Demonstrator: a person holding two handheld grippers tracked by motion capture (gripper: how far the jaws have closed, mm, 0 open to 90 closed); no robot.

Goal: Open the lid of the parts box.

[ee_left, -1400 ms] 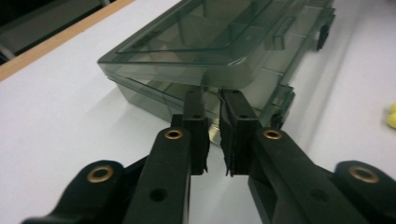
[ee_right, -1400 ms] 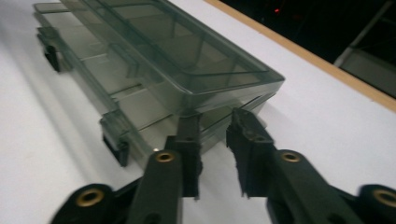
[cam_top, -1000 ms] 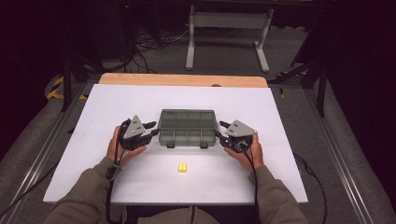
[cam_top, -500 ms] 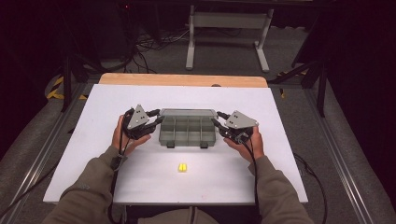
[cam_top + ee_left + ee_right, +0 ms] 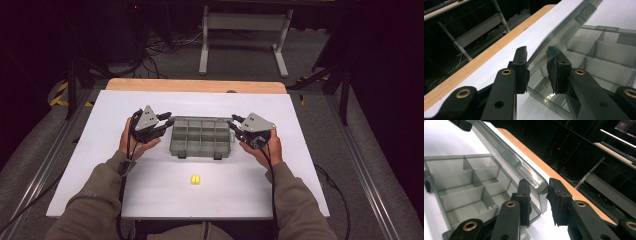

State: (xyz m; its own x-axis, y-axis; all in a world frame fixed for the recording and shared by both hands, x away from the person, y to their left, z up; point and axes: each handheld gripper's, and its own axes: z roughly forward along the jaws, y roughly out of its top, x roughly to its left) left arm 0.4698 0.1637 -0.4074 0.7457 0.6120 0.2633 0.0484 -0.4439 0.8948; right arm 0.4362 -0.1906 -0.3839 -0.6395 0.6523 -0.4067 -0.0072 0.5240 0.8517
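Note:
A clear grey compartment box (image 5: 200, 142) sits mid-table with its lid (image 5: 200, 119) raised at the far side. My left gripper (image 5: 167, 119) is at the lid's left end and my right gripper (image 5: 234, 120) at its right end. In the left gripper view the lid (image 5: 564, 32) slants up, its edge running down between my left gripper's (image 5: 536, 56) parted jaws, above empty compartments (image 5: 604, 65). In the right gripper view the lid's corner (image 5: 534, 180) lies in the gap of my right gripper (image 5: 539, 187); its jaws stand apart, wider than the lid.
A small yellow object (image 5: 195, 179) lies on the white tabletop (image 5: 310, 170) nearer the person. A wooden strip (image 5: 195, 86) runs along the far table edge, with a metal stand (image 5: 242, 30) and cables on the dark floor behind.
The box lid has swung from closed to raised at the far side. Both grippers have moved away from the person, following the lid's ends.

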